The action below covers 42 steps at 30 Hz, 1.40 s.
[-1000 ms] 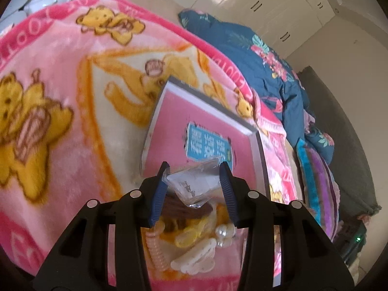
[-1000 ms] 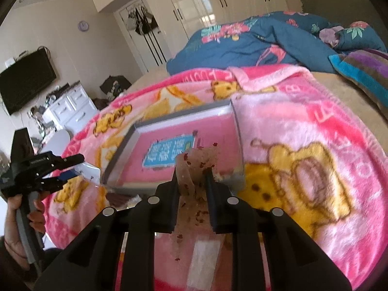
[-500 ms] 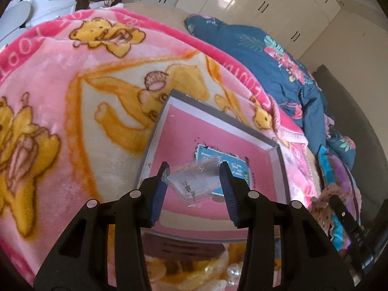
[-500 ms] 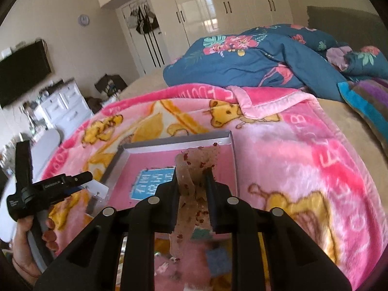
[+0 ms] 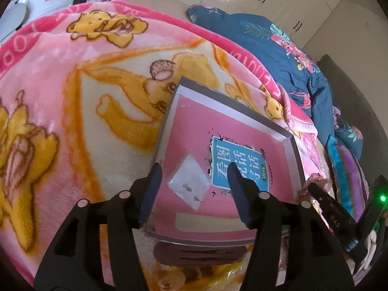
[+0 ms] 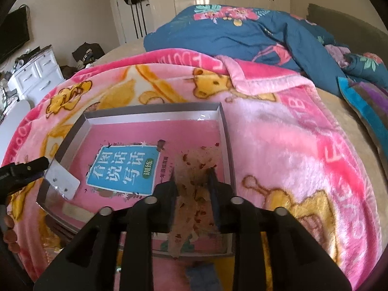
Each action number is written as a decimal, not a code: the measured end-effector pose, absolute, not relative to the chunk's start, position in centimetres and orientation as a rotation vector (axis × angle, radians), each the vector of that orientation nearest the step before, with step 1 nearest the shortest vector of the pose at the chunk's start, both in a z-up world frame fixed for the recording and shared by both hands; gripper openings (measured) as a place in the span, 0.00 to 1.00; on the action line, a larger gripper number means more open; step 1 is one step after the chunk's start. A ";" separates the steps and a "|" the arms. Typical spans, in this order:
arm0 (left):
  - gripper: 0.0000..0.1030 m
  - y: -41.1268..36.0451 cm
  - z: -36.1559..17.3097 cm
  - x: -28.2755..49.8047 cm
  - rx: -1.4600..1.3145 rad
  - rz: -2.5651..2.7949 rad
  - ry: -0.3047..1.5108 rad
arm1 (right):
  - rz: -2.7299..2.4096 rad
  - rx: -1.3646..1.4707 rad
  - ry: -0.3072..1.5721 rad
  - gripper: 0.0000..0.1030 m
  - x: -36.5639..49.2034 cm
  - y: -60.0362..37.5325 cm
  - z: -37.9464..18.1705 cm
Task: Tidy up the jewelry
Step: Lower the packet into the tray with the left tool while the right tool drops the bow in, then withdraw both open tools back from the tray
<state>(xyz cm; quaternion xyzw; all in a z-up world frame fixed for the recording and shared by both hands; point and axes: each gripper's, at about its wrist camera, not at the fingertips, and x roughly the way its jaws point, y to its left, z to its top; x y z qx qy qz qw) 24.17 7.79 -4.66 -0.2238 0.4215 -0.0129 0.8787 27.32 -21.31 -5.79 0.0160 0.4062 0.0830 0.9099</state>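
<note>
A grey shallow box (image 5: 230,101) holding a pink book lies on the pink bear blanket. A small clear bag (image 5: 189,185) with tiny earrings rests flat on the book. My left gripper (image 5: 194,167) stands over it, jaws opening, and neither pad touches the bag. In the right wrist view the box (image 6: 150,111) is straight ahead. A sheer beige hair band (image 6: 194,165) with red flecks sits between the fingers of my right gripper (image 6: 192,174) and droops over the box's near right corner. Those jaws are opening and the band looks slack.
Hair clips and yellow pieces (image 5: 169,276) lie on the blanket just in front of the box. A blue floral duvet (image 6: 242,31) and a striped pillow (image 5: 349,177) lie beyond. The right gripper's body (image 5: 339,218) is at the box's right side. A white dresser (image 6: 36,75) stands far left.
Both grippers came forward and down over the box. The left jaws spread and the clear bag dropped onto the book. The right jaws parted around the hair band.
</note>
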 end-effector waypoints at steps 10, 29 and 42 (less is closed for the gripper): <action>0.74 7.9 -2.1 21.7 -0.373 0.016 0.793 | 0.172 0.121 0.751 0.68 23.0 -23.8 -3.8; 0.91 5.1 0.6 16.1 -0.195 0.021 0.706 | 0.248 0.109 0.601 0.85 13.6 -24.8 1.6; 0.91 3.4 1.5 11.0 -0.138 -0.041 0.699 | 0.267 0.082 0.572 0.85 9.6 -25.1 4.0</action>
